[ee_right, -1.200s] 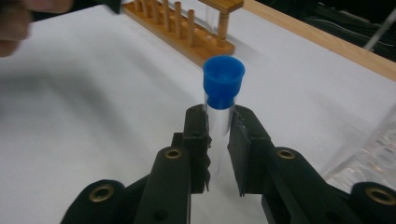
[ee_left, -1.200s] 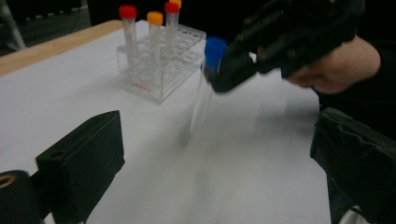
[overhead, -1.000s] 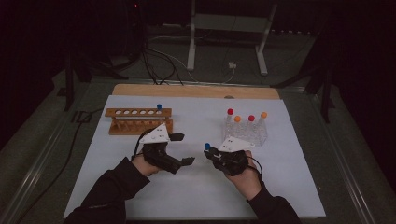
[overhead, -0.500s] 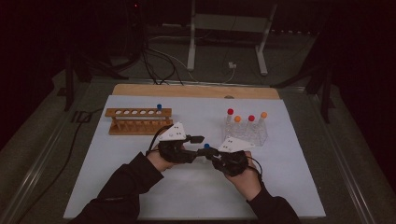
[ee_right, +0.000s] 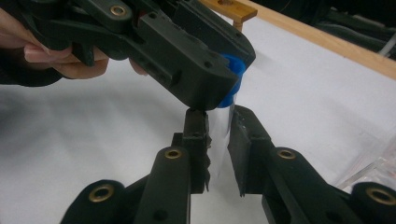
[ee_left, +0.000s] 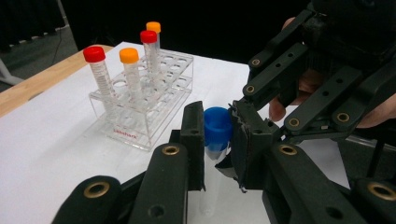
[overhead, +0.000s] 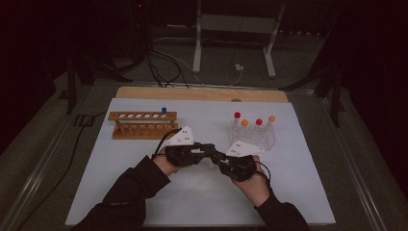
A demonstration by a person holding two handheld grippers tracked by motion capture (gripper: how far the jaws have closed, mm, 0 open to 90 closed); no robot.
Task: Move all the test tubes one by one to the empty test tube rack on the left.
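Blue cap (ee_left: 217,127) of a clear tube (ee_right: 219,135) is now pinched by the left gripper (ee_left: 217,140), whose jaws have just been closing on it, while the right gripper (ee_right: 217,140) clamps the tube body over the mid-table mat (overhead: 144,192). This looks like uncapping: next likely a twist against the steady right grip. Open mat lies toward the person; the acrylic rack (overhead: 255,137) stands near behind.

wooden rack (overhead: 142,125), clear rack (overhead: 253,137), white mat (overhead: 120,159)

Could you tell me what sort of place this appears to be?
Probably a lab-style test bench: a clear tube rack holding capped tubes, a wooden tube rack, and a white work mat in a dark room.
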